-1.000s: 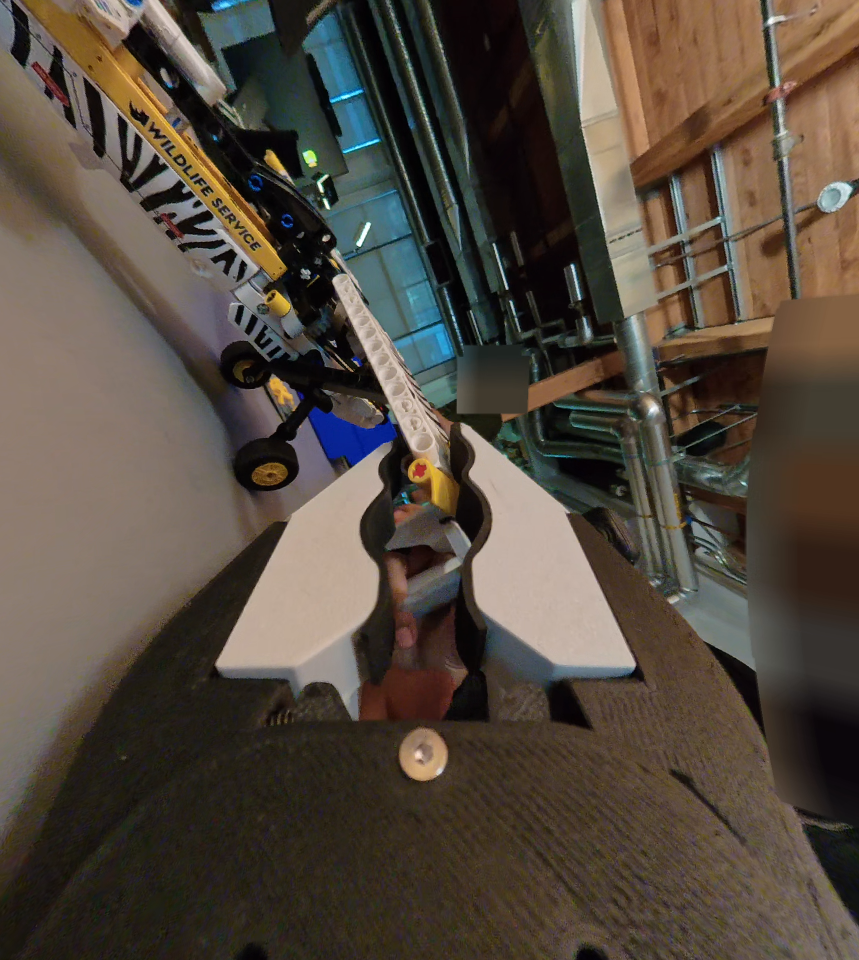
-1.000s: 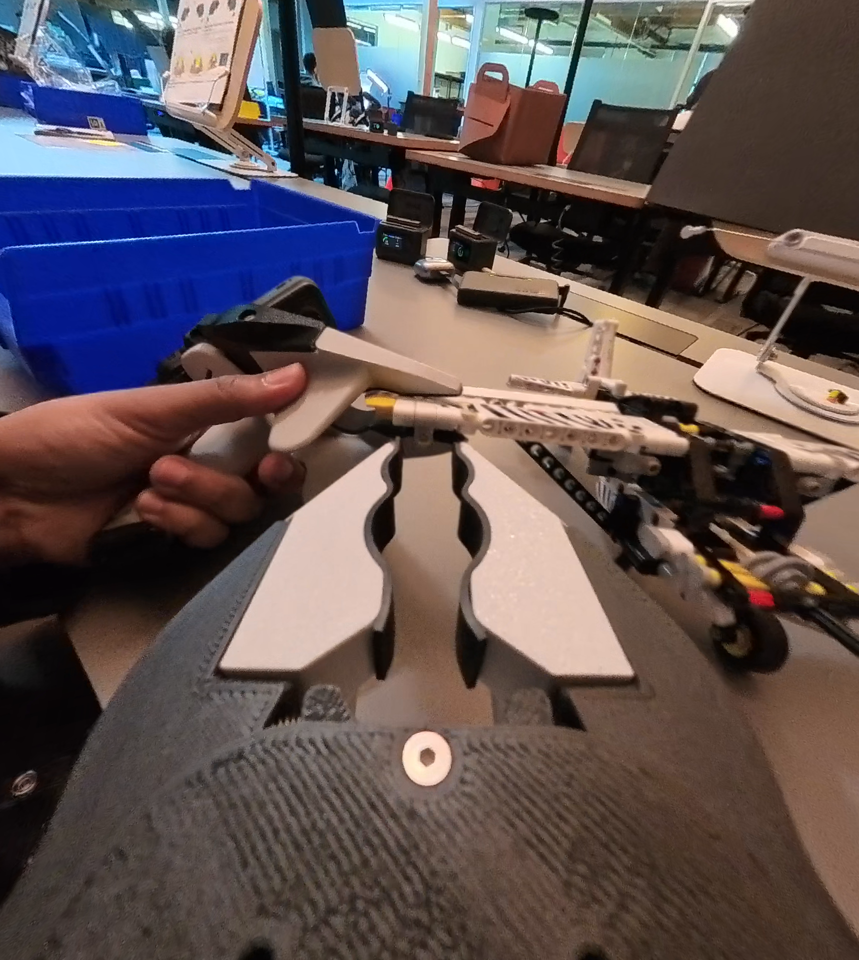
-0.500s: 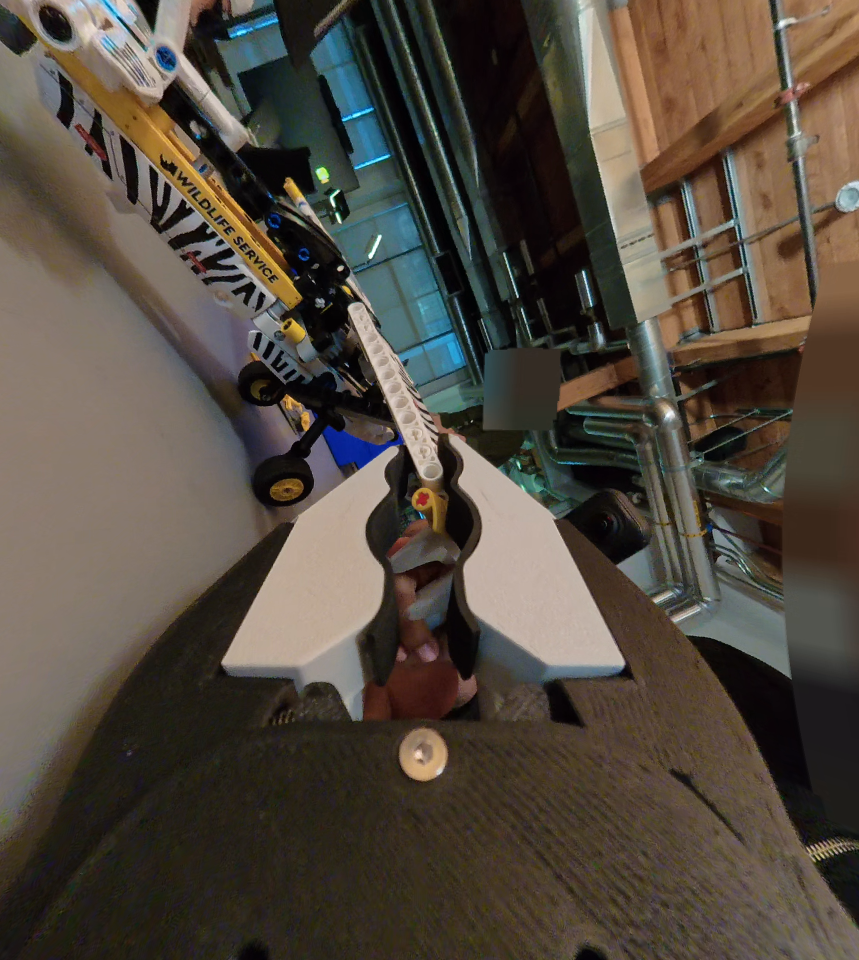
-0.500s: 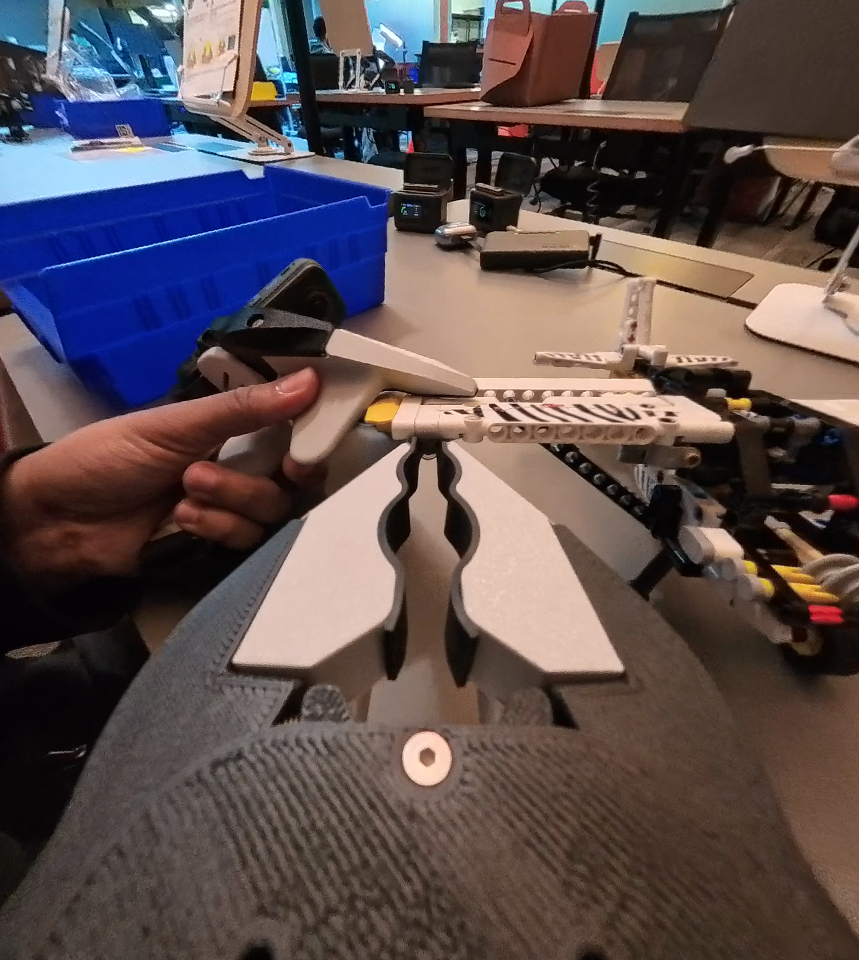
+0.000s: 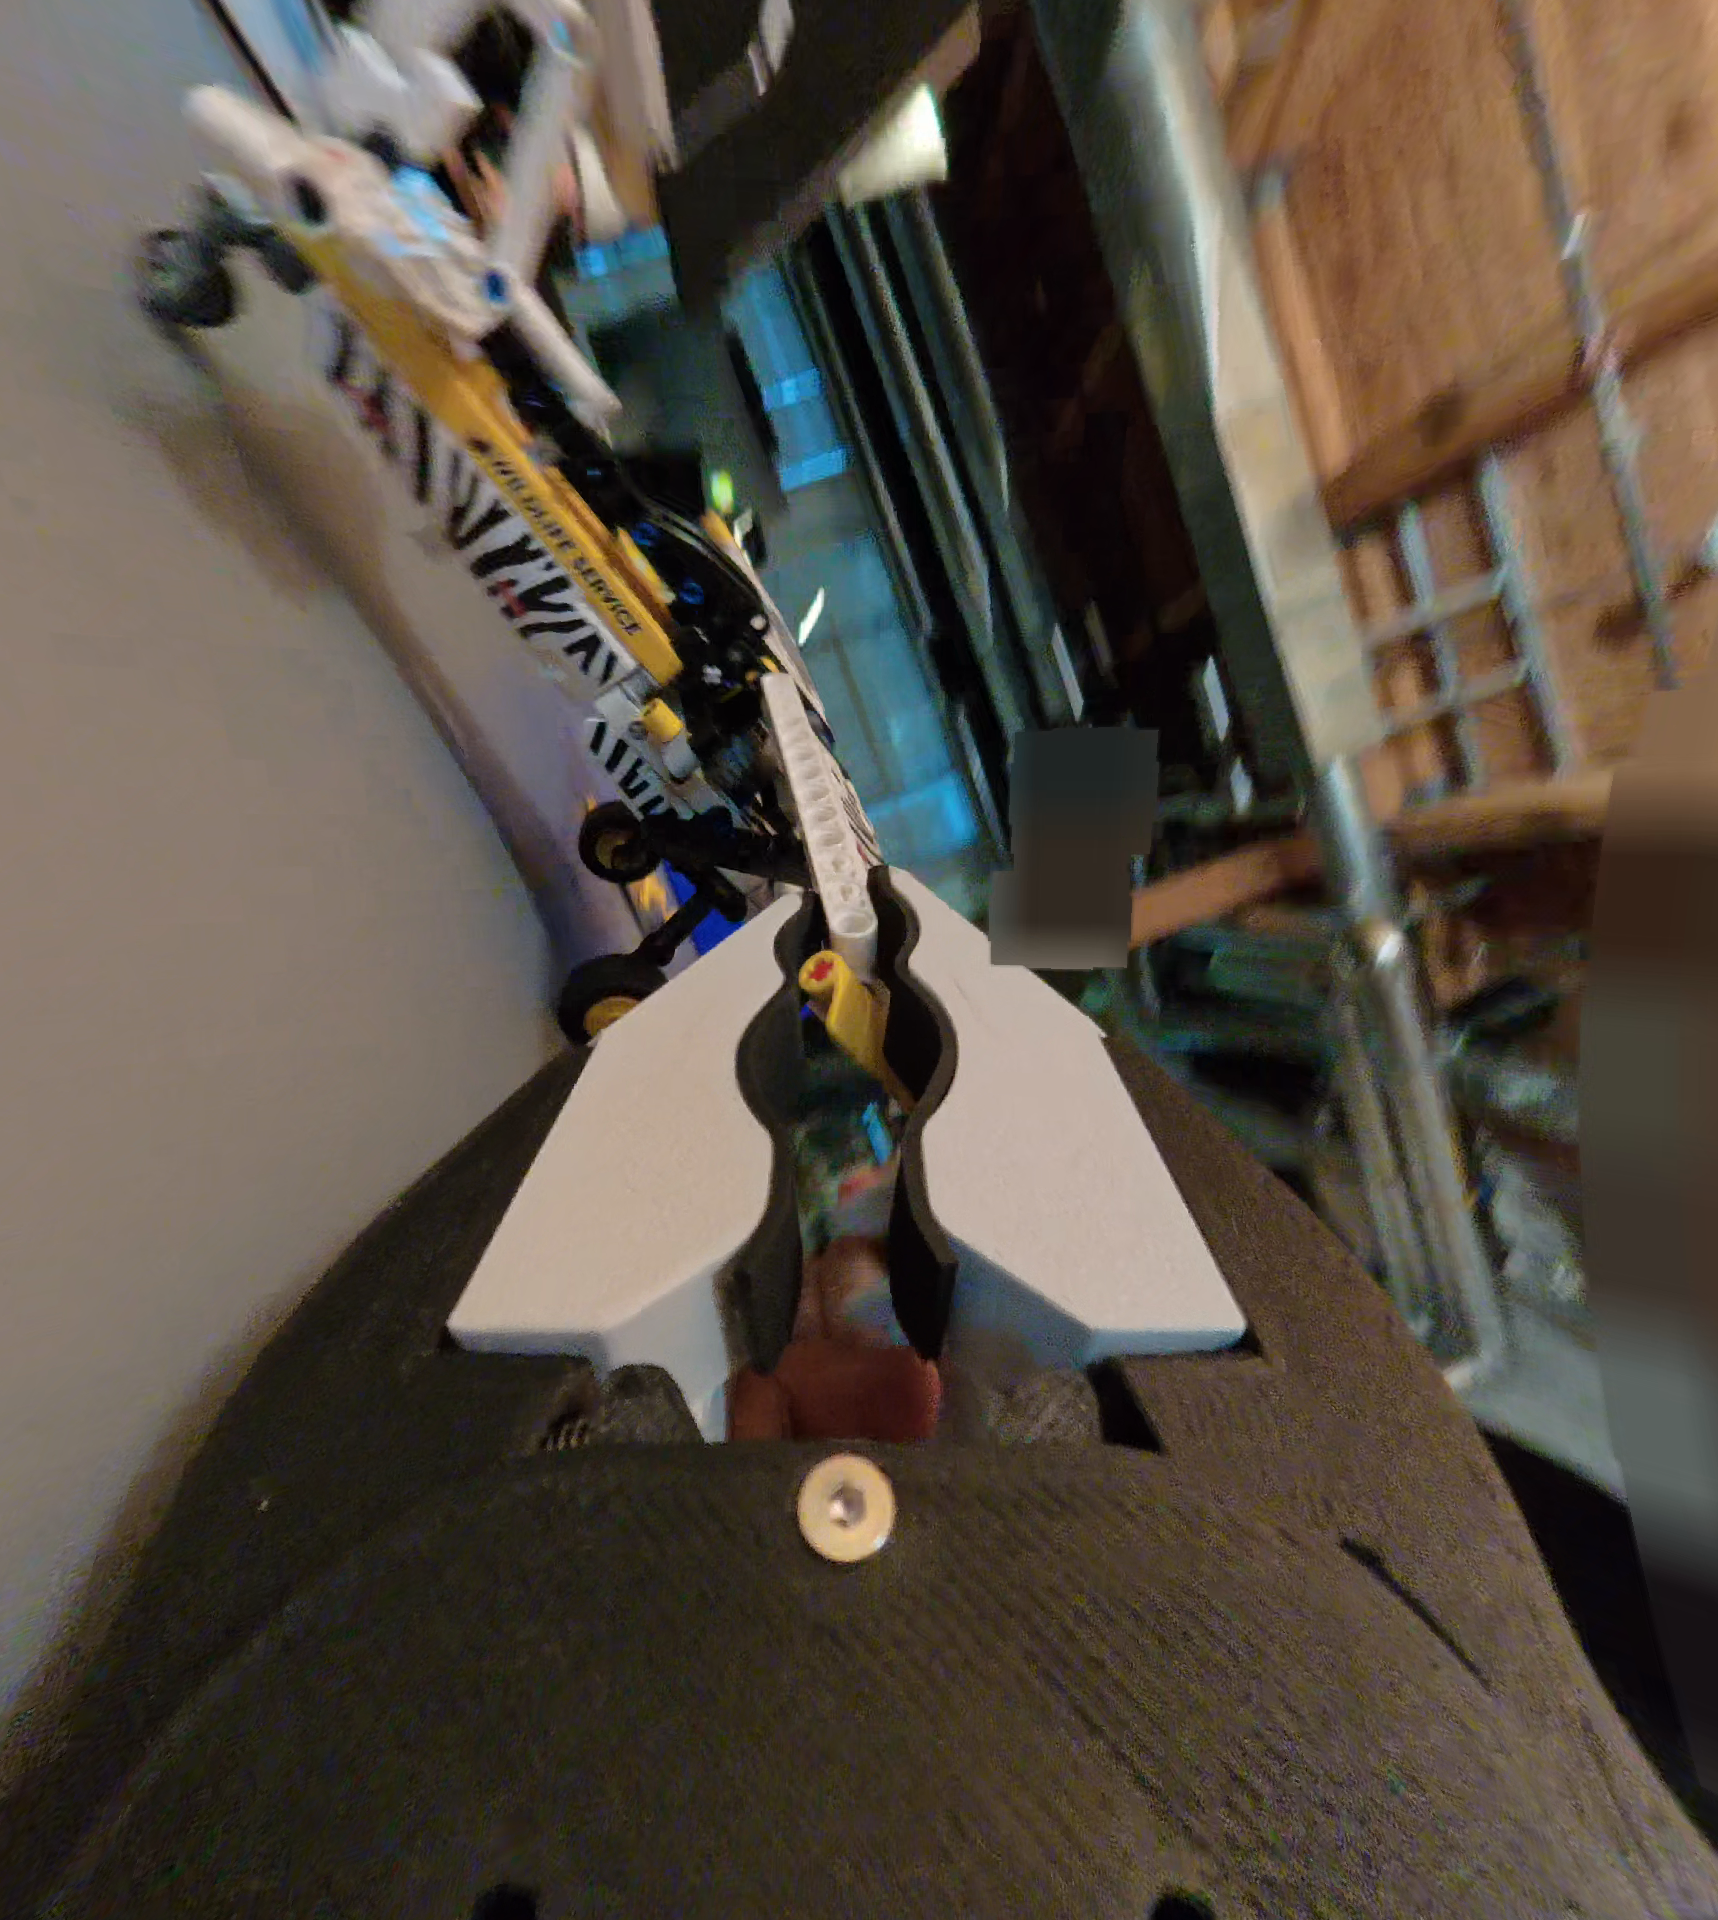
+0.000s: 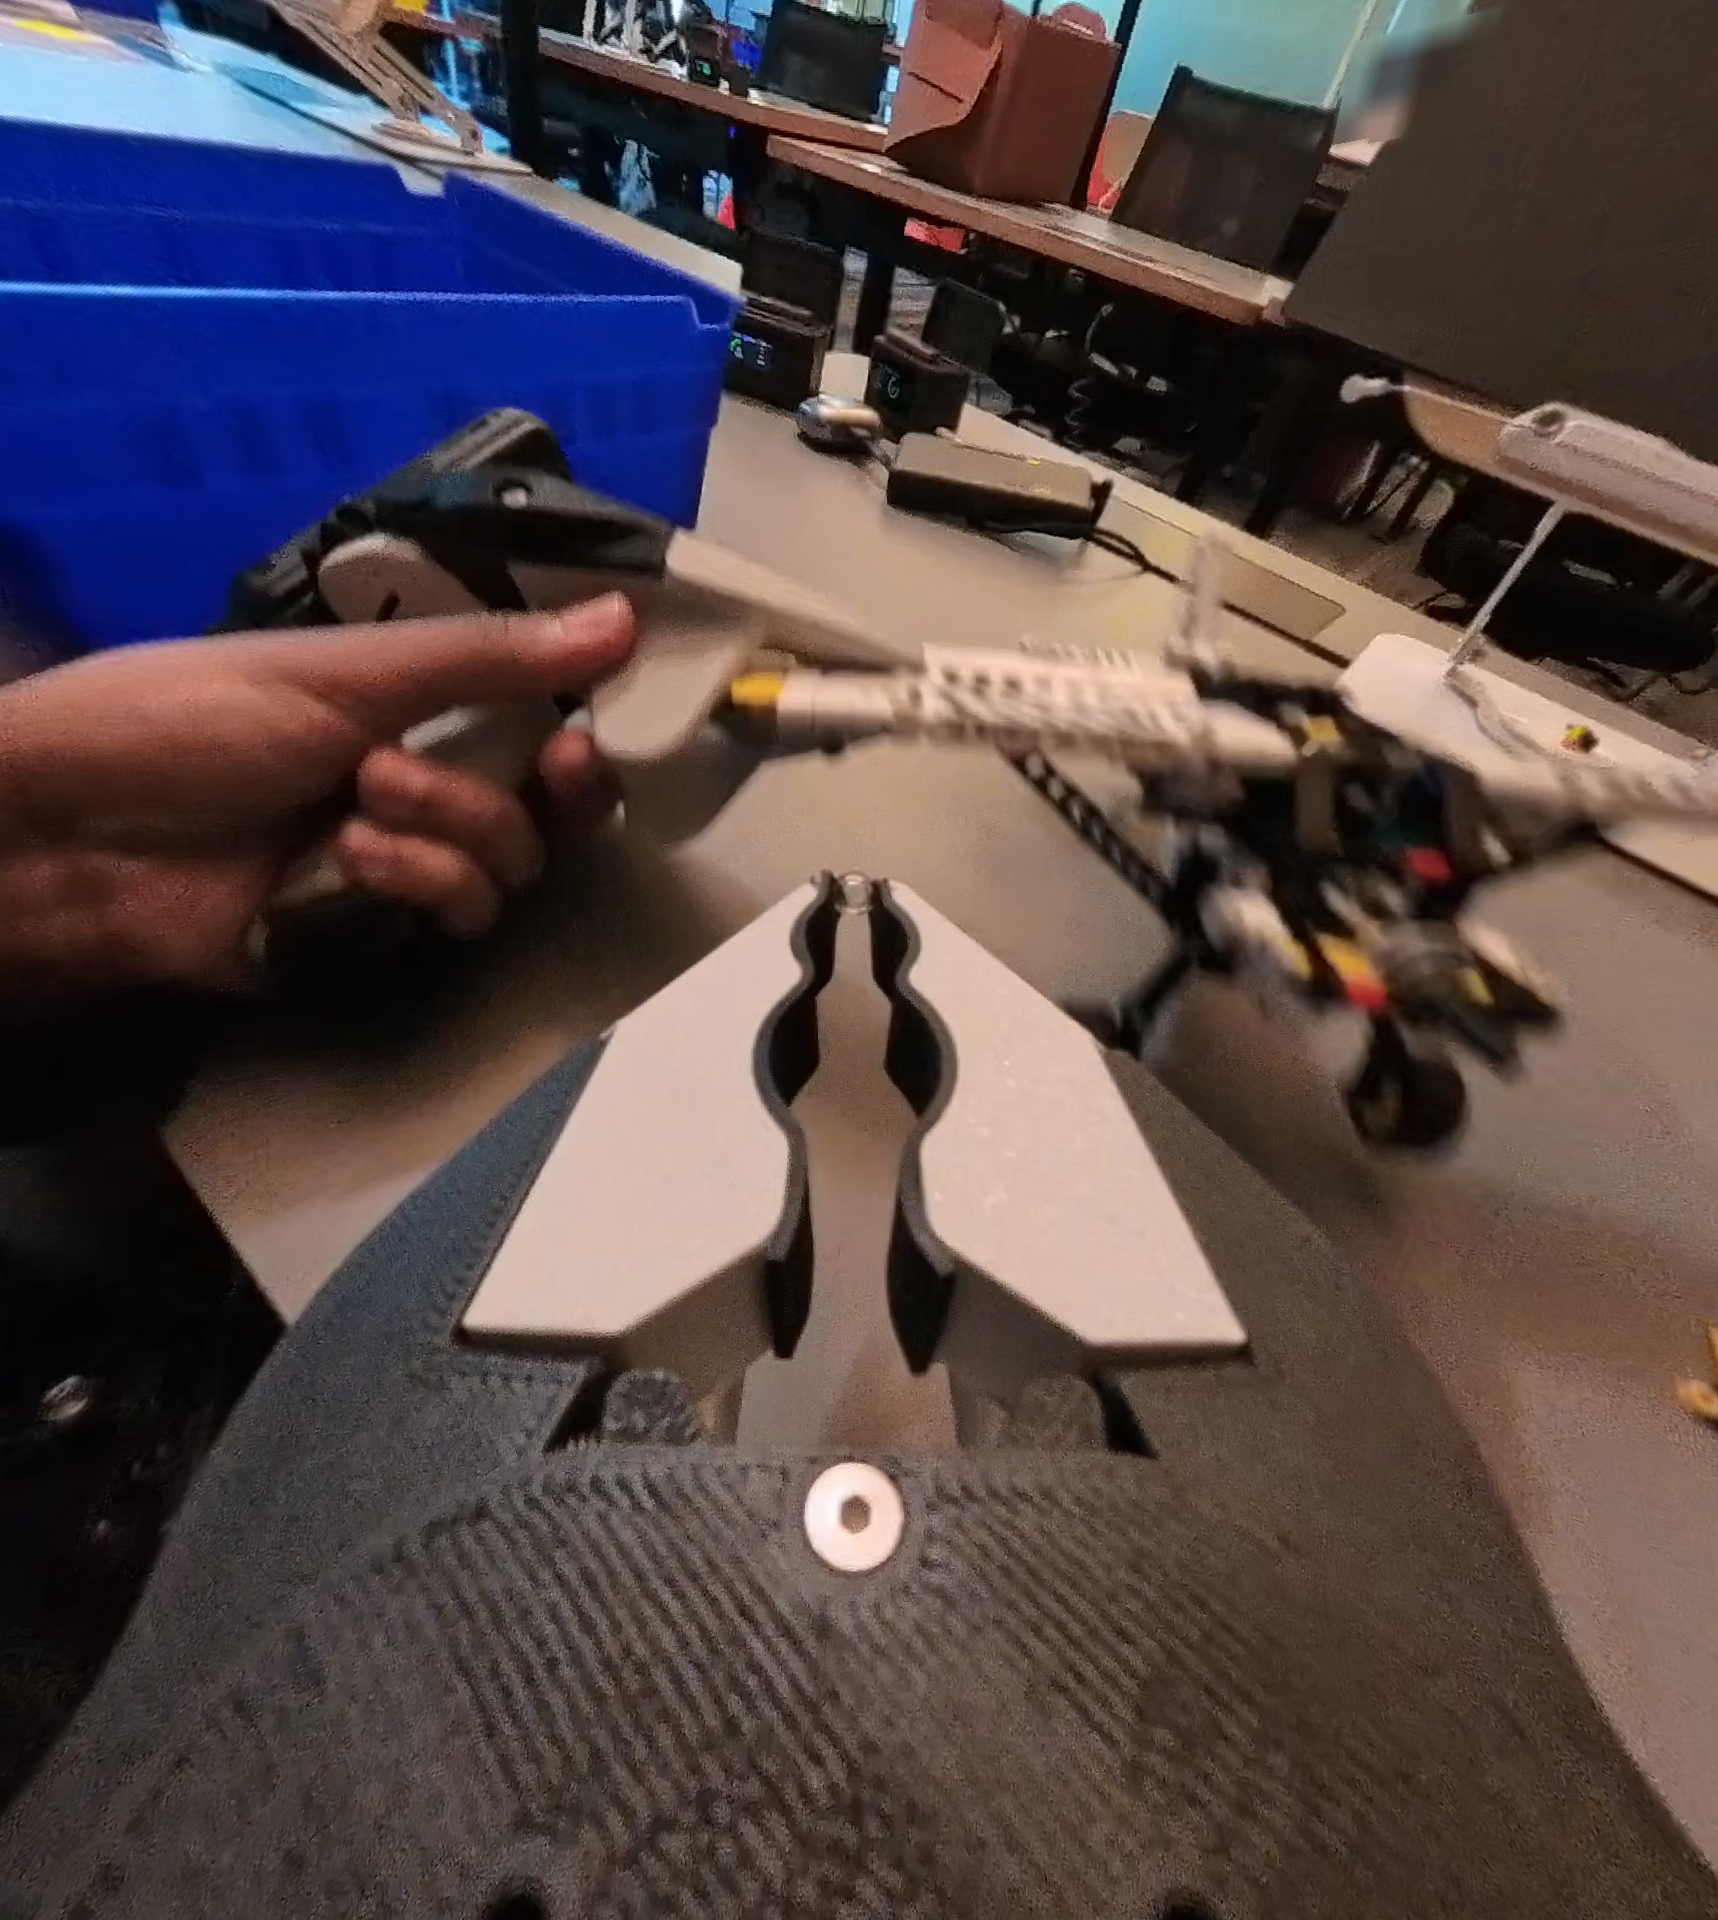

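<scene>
The left tongs (image 5: 850, 914), low centre of the left wrist view, are closed on the end of a white holed beam (image 5: 819, 821) with a yellow pin (image 5: 850, 1003) beside it. That beam is the tail of a brick-built model plane (image 5: 522, 540), whose long axis runs up to the upper left along the pale table (image 5: 107, 831). Its zebra-striped side carries a yellow lettered strip.

In the right wrist view, the right tongs (image 6: 850, 896) pinch a tiny clear ring-like piece (image 6: 851, 894). Beyond, a hand (image 6: 211, 769) holds the left tongs; the plane (image 6: 1302, 831) stretches rightward. A blue bin (image 6: 315, 364) sits upper left.
</scene>
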